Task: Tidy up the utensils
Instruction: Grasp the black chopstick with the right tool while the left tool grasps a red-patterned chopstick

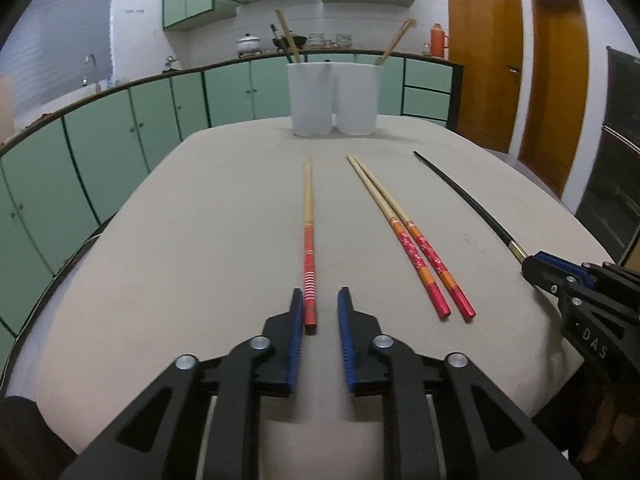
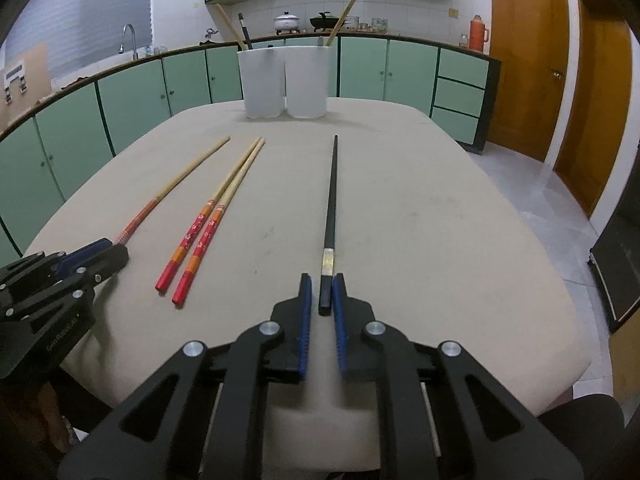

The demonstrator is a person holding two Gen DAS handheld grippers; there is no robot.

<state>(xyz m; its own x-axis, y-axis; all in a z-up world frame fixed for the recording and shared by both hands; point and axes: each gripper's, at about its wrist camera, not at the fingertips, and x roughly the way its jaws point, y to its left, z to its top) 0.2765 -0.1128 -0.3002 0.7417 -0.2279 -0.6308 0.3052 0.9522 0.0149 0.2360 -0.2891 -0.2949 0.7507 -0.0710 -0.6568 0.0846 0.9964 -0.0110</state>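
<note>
Black chopstick (image 2: 330, 216) between right gripper (image 2: 320, 312) pads

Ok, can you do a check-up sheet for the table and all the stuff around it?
surface: beige table, bare apart from the job's things
job's things: striped chopstick, flowered pair and black chopstick lying flat; two white holders at the far end, chopsticks already standing in them
clutter: nothing seen
grippers: left hand-held gripper open, striped chopstick's end against one pad with a gap to the other; right hand-held gripper nearly closed round the black chopstick's end, grip unclear
cables: nothing seen
surroundings: green cupboards, wooden doors, white pot on the counter, tap
</note>
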